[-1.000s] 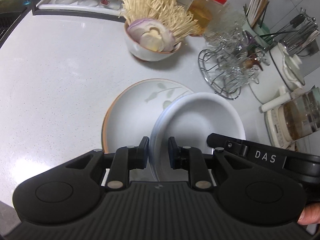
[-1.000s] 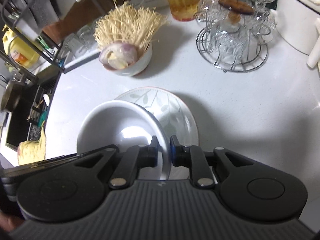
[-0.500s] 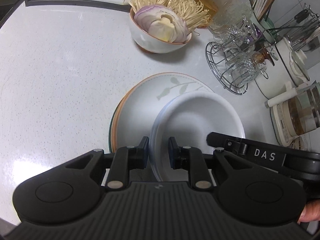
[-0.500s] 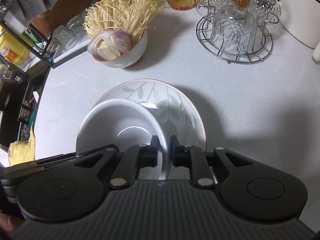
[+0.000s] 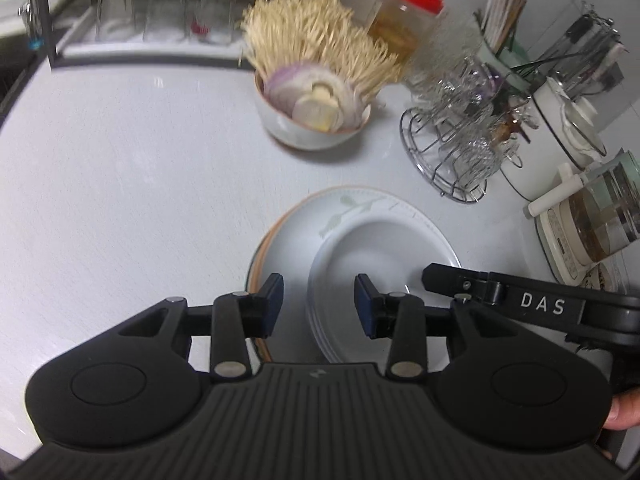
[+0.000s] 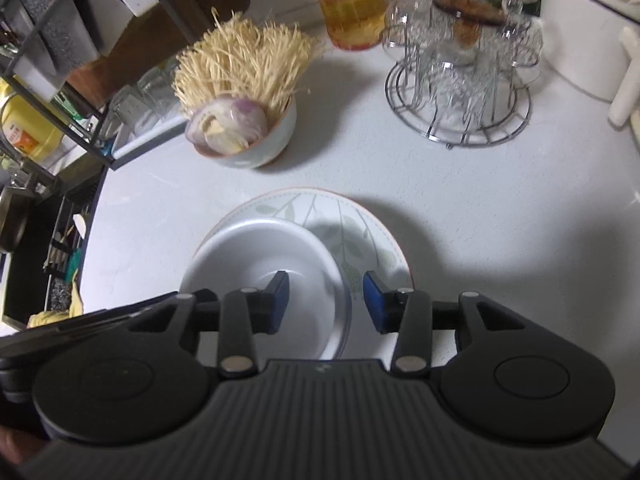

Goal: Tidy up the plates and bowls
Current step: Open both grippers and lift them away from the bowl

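Both grippers, left (image 5: 319,300) and right (image 6: 326,300), are opening, releasing the white bowl (image 6: 256,264); a noodle bowl (image 6: 256,144) and glass rack (image 6: 460,116) stand beyond.

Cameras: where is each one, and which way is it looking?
Left wrist: sits on the left gripper, looks down along its opening jaws at the white bowl resting on the plates; the right gripper's arm and a fingertip show at right.
Right wrist: sits on the right gripper, looks down at the same bowl from its other side, jaws opening, rim between them untouched.
Both share: bowl, plates, onion bowl, glass rack, jar.
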Demonstrator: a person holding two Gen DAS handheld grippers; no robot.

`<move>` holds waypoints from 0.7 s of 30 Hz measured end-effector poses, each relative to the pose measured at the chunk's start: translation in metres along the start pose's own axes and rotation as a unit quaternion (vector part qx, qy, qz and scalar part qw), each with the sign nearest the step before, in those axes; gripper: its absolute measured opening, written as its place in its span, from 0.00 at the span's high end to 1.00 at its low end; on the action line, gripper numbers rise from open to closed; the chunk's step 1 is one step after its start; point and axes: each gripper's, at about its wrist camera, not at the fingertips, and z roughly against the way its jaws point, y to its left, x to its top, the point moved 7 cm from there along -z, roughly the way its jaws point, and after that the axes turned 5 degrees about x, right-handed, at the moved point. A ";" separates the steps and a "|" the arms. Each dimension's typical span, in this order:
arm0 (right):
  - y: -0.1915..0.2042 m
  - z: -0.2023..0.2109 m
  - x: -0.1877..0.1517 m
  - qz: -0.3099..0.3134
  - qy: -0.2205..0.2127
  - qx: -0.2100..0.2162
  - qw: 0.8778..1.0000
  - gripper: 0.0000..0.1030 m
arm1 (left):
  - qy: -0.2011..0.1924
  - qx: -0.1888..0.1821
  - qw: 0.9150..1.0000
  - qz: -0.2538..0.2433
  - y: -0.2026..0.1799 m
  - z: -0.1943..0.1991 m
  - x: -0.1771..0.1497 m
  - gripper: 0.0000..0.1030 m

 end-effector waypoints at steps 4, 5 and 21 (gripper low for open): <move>0.006 0.016 0.002 0.000 -0.026 -0.006 1.000 0.57 | -0.018 -0.004 1.000 -0.015 0.002 0.018 0.004 0.57; 0.008 0.021 0.002 0.001 -0.034 -0.007 0.999 0.57 | -0.023 -0.003 1.000 -0.021 0.002 0.023 0.005 0.57; 0.037 0.136 -0.004 0.035 -0.159 0.022 0.986 0.58 | -0.135 0.013 0.989 -0.050 -0.021 0.142 0.002 0.57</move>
